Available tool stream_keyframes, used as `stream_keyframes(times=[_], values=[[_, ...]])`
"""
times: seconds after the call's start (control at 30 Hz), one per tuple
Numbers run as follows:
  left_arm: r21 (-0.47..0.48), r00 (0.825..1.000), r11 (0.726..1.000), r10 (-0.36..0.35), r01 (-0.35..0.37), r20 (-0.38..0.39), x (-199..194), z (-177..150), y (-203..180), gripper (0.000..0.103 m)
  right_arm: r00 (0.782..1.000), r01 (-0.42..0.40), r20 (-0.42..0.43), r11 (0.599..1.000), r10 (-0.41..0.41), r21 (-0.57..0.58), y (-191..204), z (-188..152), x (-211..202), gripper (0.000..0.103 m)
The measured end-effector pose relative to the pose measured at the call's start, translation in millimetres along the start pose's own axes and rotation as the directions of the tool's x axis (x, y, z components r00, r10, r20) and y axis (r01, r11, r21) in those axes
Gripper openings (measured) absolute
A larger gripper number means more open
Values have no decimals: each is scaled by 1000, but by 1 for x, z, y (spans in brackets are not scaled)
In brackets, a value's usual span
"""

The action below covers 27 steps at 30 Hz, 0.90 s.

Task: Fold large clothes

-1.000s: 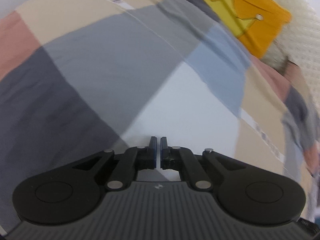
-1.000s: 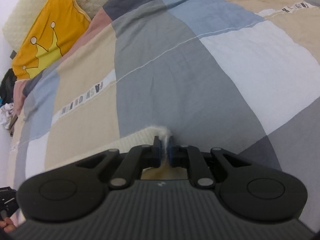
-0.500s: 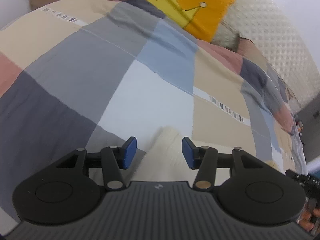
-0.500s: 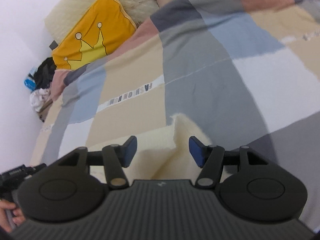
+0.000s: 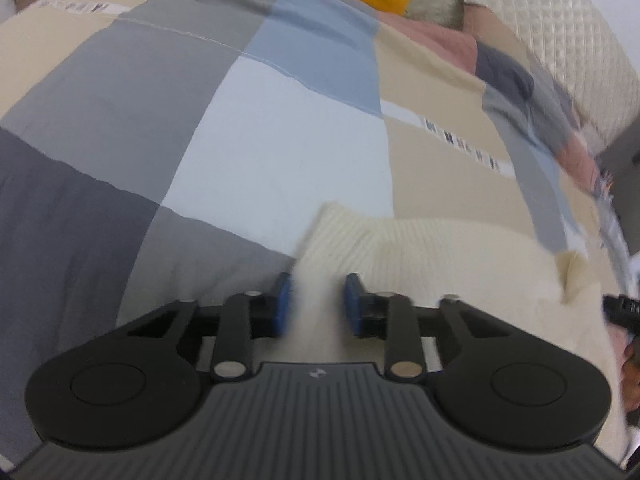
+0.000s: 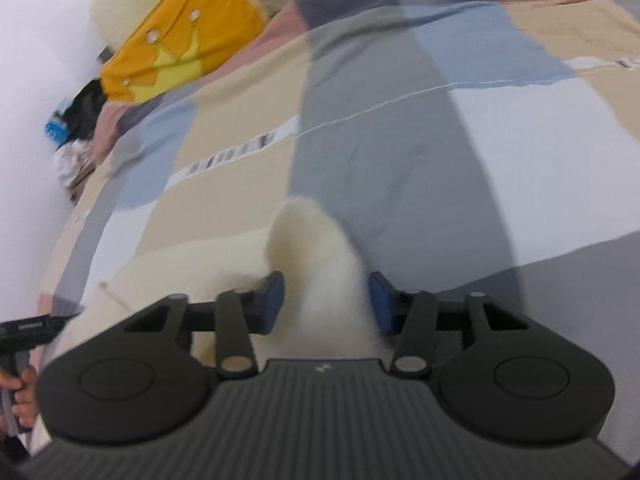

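Your left gripper (image 5: 316, 304) has its fingers (image 5: 283, 298) parted, with a corner of the cream sweater (image 5: 440, 256) lying between them; the blue pads do not press it. Your right gripper (image 6: 326, 302) is spread wider, and a raised fold of the sweater (image 6: 316, 256) stands in the gap, close to both pads, though blur hides whether either touches. The sweater lies on the bed's patchwork quilt (image 5: 280, 152), at its near edge, stretching between your two grippers. An orange pillow (image 6: 176, 44) with a yellow crown sits at the head of the bed, well apart.
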<state>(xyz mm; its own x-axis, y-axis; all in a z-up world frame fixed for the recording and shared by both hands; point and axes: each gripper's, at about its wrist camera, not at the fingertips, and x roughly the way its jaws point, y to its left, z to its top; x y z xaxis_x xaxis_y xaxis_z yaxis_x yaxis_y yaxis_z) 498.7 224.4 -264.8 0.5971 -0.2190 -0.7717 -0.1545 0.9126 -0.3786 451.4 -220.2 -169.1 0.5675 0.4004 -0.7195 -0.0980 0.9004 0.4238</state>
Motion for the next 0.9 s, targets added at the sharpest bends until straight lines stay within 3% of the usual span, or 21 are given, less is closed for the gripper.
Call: stream_keyframes(times=[0.03, 0.13, 0.3, 0.47, 0.7, 0.9], values=[[8, 1000, 1000, 7, -7, 11, -3, -1, -2, 16, 1000, 11, -5, 1000, -11, -17, 4, -1, 2, 24], [-21, 997, 998, 53, -52, 59, -17, -2, -7, 13, 999, 39, 27, 997, -37, -71, 16, -5, -3, 16], [-93, 981, 993, 88, -73, 175, -60, 3, -5, 12, 982, 44, 182, 999, -39, -25, 15, -2, -44, 13], [-134, 965, 985, 133, -105, 228, -82, 2, -7, 12, 974, 58, 221, 998, -52, -20, 12, 2, -61, 13], [-132, 966, 976, 193, -172, 174, -52, -5, -6, 12, 980, 121, 159, 993, -121, 8, -2, -12, -35, 13], [-115, 975, 976, 195, -183, 106, -15, -9, 4, 12, 987, 110, 114, 992, -115, 54, -20, -22, -11, 13]])
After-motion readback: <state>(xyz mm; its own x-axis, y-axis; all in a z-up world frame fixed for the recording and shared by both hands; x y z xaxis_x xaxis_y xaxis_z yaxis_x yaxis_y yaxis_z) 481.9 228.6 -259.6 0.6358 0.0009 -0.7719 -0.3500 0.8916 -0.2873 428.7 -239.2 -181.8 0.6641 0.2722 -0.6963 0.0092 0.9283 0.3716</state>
